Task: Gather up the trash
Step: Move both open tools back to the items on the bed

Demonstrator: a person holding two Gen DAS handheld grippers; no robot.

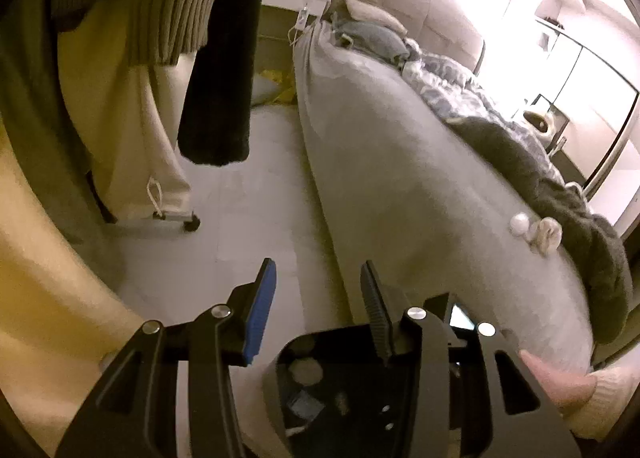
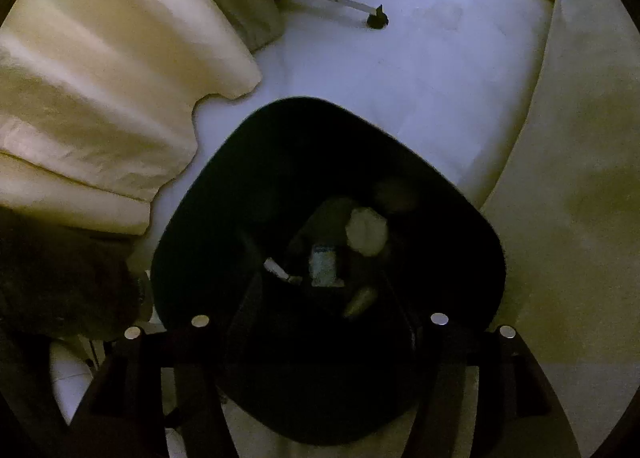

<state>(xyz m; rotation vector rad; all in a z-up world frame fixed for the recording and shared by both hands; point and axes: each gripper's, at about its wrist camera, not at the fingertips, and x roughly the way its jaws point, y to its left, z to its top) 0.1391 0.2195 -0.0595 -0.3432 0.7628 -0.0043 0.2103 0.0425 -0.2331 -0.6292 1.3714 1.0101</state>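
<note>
Left wrist view: the left gripper (image 1: 316,290) is spread wide and holds nothing, just above the black bin (image 1: 320,382). I think more trash comes next: the white bits (image 1: 536,230) on the bed (image 1: 400,162). The right gripper is too dark to tell; the bin's trash (image 2: 366,232) is blurry

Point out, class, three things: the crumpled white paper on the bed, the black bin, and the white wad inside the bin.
crumpled white paper (image 1: 544,236), left wrist view, on its middle folds.
black bin (image 2: 208,194), right wrist view, on its inner wall.
white wad (image 2: 366,232), right wrist view, on its centre.
</note>
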